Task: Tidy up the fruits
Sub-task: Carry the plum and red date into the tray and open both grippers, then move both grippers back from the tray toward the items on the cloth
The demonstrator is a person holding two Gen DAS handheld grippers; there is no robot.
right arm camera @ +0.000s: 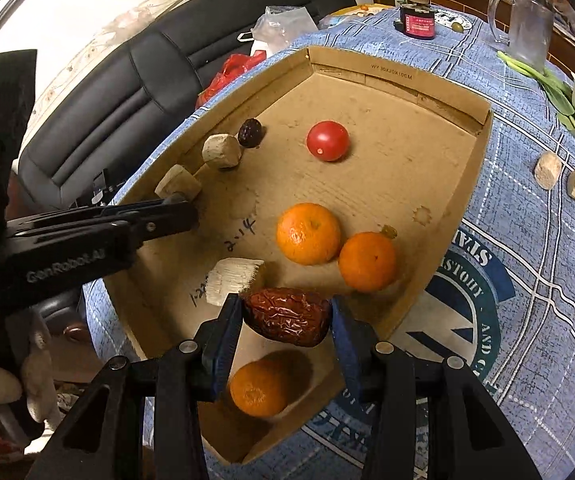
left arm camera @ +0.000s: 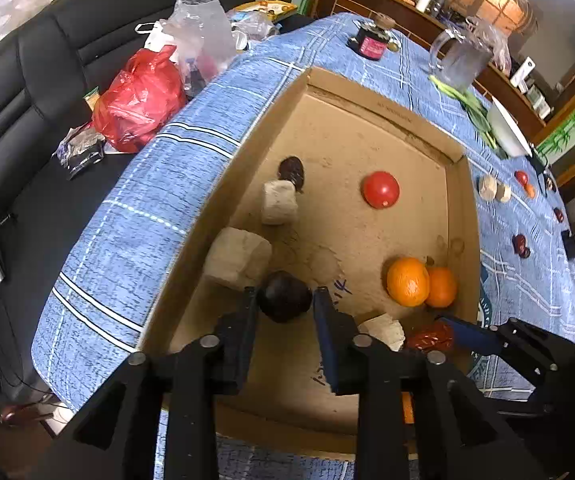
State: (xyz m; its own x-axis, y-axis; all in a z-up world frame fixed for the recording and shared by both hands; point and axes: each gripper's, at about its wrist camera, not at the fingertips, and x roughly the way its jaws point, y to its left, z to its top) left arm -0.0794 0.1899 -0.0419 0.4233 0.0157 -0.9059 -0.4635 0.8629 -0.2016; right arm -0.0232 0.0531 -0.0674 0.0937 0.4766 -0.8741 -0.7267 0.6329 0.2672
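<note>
Cardboard box sat on the table. Inside it, two oranges lay just beyond the right gripper, a tomato farther ahead, cork pieces to its left.

Blue plaid tablecloth. Red plastic bag and clear bags on black sofa. Glass mug, dark jar.

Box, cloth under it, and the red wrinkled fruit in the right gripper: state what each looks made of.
Box: brown corrugated cardboard, matte, stained, with folded flaps and printed size text.
Cloth: woven fabric, blue with white check lines and a printed emblem.
Red wrinkled fruit: dried skin, glossy and creased, probably a jujube date.
</note>
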